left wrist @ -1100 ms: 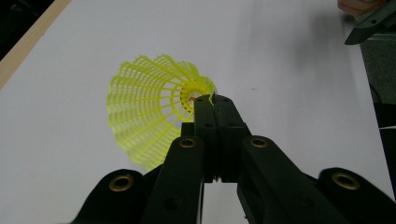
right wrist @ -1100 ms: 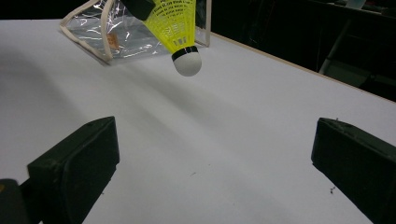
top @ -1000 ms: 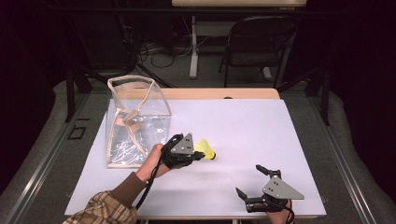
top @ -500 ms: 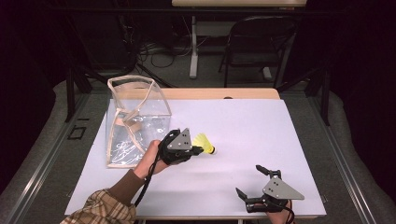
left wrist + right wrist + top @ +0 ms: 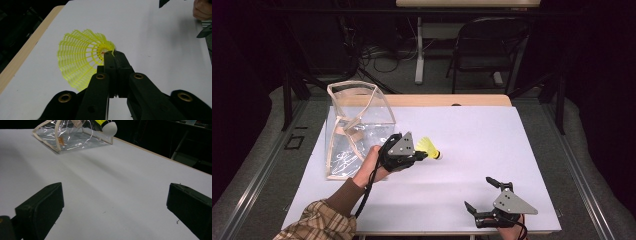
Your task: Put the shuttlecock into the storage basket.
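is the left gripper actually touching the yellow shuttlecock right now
Touching. In the left gripper view, the left gripper has its jaws shut on the edge of the yellow shuttlecock skirt, near the cork end, no gap showing between pads and mesh.

Dark room, black folding chair (image 5: 490,47) beyond white table (image 5: 492,130) — grey floor (image 5: 272,150)

I've drawn my left gripper (image 5: 421,155) a little leftward, toward the clear bag (image 5: 357,130), and the yellow shuttlecock (image 5: 430,147) pinched in it has come along, now sitting slightly closer to that bag on the white bench (image 5: 492,145).
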Demonstrator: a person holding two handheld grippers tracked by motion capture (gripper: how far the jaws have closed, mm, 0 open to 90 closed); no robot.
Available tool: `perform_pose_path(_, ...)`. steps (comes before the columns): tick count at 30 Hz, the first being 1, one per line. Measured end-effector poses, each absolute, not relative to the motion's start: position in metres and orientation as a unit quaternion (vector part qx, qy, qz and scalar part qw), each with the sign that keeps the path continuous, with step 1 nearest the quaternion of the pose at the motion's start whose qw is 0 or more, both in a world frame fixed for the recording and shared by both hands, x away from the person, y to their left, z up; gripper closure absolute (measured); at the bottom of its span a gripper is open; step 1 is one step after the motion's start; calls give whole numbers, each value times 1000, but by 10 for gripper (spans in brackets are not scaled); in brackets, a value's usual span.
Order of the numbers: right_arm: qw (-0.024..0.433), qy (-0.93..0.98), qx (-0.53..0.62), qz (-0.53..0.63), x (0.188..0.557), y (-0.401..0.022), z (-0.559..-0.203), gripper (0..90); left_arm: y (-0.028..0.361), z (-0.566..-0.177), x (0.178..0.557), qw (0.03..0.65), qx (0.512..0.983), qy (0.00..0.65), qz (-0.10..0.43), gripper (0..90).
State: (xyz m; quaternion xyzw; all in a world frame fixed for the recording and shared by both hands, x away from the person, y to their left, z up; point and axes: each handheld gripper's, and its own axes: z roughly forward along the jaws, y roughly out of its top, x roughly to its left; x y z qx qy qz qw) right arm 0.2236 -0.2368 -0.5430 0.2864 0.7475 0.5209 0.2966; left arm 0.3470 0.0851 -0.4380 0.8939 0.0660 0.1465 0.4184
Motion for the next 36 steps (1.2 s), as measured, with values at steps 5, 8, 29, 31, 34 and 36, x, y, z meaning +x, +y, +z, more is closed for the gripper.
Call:
perform_pose_path(5,297,747,286,521,224,-237,-543,7,87,-435,349,420,892,70,151,899)
perform_pose_path(8,296,749,285,519,224,-237,-543,7,88,-432,349,422,891,71,154,898)
perform_pose_path(29,296,748,287,520,224,-237,-543,8,96,-418,359,429,884,83,169,899)
perform_pose_path(31,297,748,287,520,223,-237,-543,8,97,-416,360,432,881,85,172,899)
perform_pose_path(34,295,750,286,518,224,-237,-544,8,98,-413,361,431,881,85,175,899)
perform_pose_path(36,296,748,287,521,223,-237,-543,8,99,-412,362,431,880,87,176,899)
